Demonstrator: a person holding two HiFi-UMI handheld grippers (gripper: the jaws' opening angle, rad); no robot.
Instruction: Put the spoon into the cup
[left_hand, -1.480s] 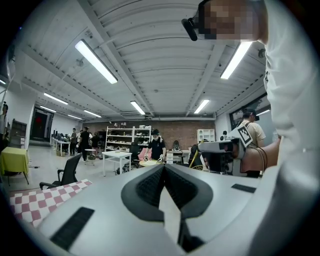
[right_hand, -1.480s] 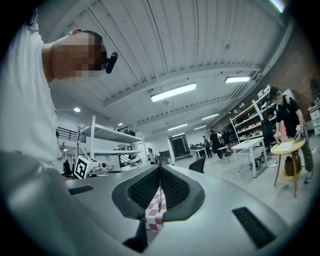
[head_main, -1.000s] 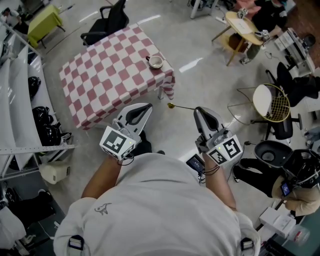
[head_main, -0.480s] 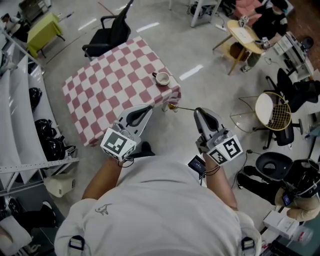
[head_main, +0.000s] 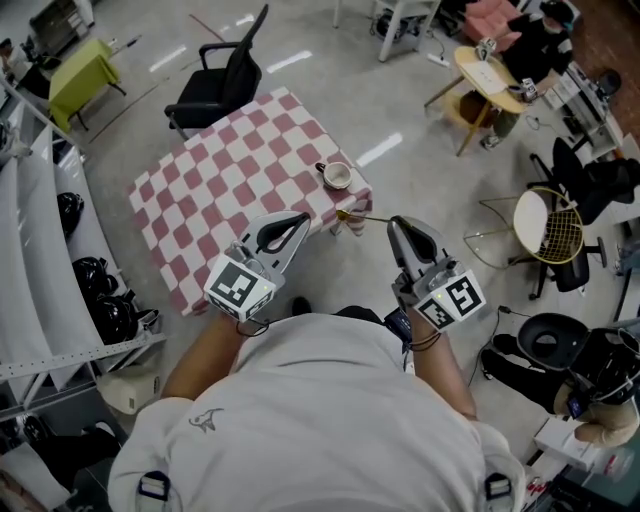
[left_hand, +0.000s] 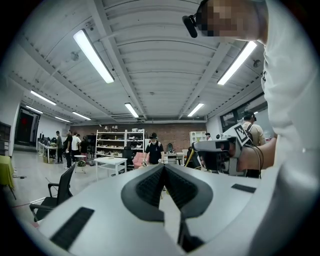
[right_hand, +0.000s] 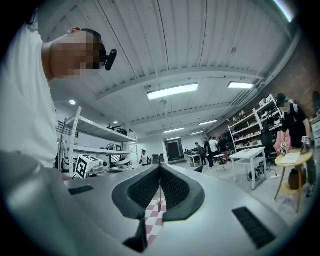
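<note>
- The person is closer now; the cup (head_main: 337, 175) on the table (head_main: 220, 180) corner is nearer
- The right gripper (head_main: 394, 222) squeezes the spoon (head_main: 365, 216), which is not yet over the cup; the left gripper (head_main: 300, 217) is closed and empty

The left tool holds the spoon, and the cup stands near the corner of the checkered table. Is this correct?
No: it is the right tool that holds the spoon, as the right gripper view shows. The cup does stand near the corner of the checkered table.
</note>
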